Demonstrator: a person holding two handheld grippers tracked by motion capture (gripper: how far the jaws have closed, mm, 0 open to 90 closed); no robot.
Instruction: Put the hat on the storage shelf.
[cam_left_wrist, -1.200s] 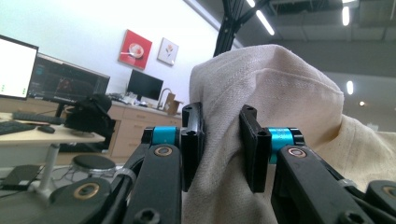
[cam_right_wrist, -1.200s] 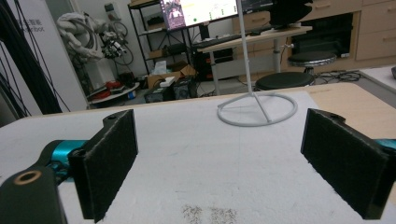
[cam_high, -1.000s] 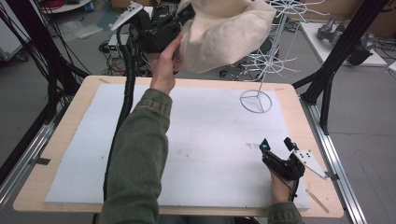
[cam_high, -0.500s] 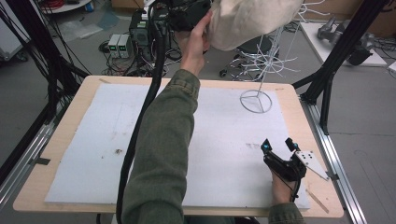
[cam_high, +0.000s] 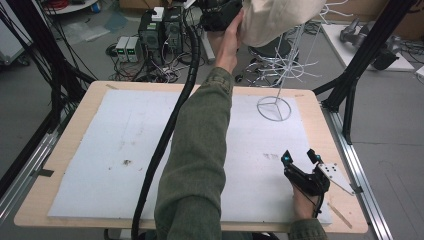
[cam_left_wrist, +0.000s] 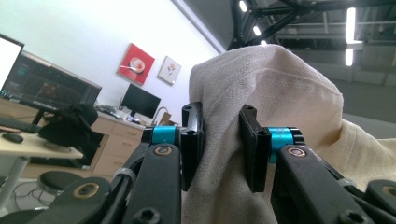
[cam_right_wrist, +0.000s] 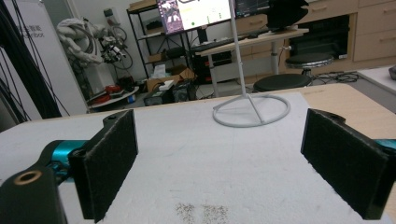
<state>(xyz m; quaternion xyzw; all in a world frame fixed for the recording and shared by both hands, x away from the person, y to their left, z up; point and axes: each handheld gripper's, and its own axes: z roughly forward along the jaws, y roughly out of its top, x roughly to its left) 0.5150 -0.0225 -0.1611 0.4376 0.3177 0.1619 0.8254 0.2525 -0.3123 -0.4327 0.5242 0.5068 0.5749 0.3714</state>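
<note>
Two grippers: one is held in each hand, well apart from the other.
Left gripper (cam_left_wrist: 219, 147): it is raised high beyond the table's far edge, at the top of the high view (cam_high: 222, 14); its jaws are pinched on a fold of the cloth.
Cloth (cam_left_wrist: 280, 93): a cream fabric piece is held up in the air by the left gripper, and it is seen over the top of the rack in the high view (cam_high: 280, 17); whether it touches the rack cannot be told.
Left fingers (cam_left_wrist: 250, 149): both black pads are pressed against the fabric, with the fold bunched between them.
Right gripper (cam_high: 299, 157): it is rested low at the near right of the table, and its jaws are spread wide with nothing between them, as seen in its own view (cam_right_wrist: 219, 163).
Rack (cam_high: 295, 60): a white wire stand is set upright on its ring base at the far right of the table; the base is also seen ahead of the right gripper (cam_right_wrist: 251, 109).
Table (cam_high: 125, 135): a wooden top is covered by a pale grey mat.
Sleeve (cam_high: 200, 150): a green sleeve is stretched across the middle of the mat toward the far edge.
</note>
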